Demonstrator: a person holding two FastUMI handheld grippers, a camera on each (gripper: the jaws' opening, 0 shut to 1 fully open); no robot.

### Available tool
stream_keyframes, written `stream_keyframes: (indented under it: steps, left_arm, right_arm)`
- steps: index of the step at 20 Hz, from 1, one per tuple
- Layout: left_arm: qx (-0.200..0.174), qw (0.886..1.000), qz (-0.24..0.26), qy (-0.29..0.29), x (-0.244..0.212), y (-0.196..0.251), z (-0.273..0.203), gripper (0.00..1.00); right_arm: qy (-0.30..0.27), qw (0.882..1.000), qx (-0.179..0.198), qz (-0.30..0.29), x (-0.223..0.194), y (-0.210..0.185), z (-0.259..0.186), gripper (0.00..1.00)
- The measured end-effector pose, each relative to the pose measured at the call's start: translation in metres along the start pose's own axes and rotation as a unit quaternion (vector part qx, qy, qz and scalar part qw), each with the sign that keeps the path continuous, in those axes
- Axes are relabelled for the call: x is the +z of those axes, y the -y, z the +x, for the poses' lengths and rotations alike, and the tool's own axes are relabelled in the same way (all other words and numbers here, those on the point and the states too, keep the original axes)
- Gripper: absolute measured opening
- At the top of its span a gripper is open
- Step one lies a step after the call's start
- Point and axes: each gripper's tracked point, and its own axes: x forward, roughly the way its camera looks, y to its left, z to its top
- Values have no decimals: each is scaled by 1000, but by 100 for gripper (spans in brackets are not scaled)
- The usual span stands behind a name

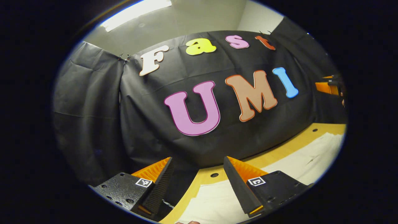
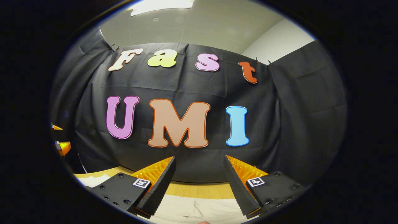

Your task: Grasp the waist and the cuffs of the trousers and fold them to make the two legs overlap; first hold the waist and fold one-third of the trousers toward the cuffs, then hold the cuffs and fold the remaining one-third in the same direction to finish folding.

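No brand name or legible writing is to be made out on the trousers or the table; a small square black-and-white marker is fixed on each finger block, two per gripper, four counted in all. One pair of pale trousers (image 1: 311, 158) is laid flat on a yellow wooden table (image 1: 279, 152), running from the near edge away to the right in the left gripper view. In the right gripper view the same cloth (image 2: 199, 211) is seen just below the fingers. The left gripper (image 1: 197, 183) is held with its fingers wide apart, nothing clamped between them. The right gripper (image 2: 199, 183) is likewise spread wide and grips nothing. Both are held above the cloth.
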Motion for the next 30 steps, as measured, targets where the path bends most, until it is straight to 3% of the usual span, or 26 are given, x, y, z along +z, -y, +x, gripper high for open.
stream_keyframes:
  steps: [8, 13, 17, 25, 30]
  left_arm:
    - [-67, 990, 100, -74, -79, 29, -28, 96]
    - [-112, 971, 176, -118, -133, 36, -48, 96]
    - [-170, 943, 245, -149, -178, 47, -68, 96]
    - [-250, 888, 324, -207, -246, 55, -97, 97]
    - [-306, 841, 392, -214, -277, 54, -112, 100]
  right_arm:
    - [-3, 1000, 10, -11, -10, -7, 3, 97]
    - [-7, 999, 13, -28, -18, -10, 1, 97]
    - [-15, 999, 16, -35, -29, -9, -1, 97]
    - [-37, 999, 2, -33, -50, 6, -2, 97]
    - [-26, 998, -11, -60, -51, 19, -8, 98]
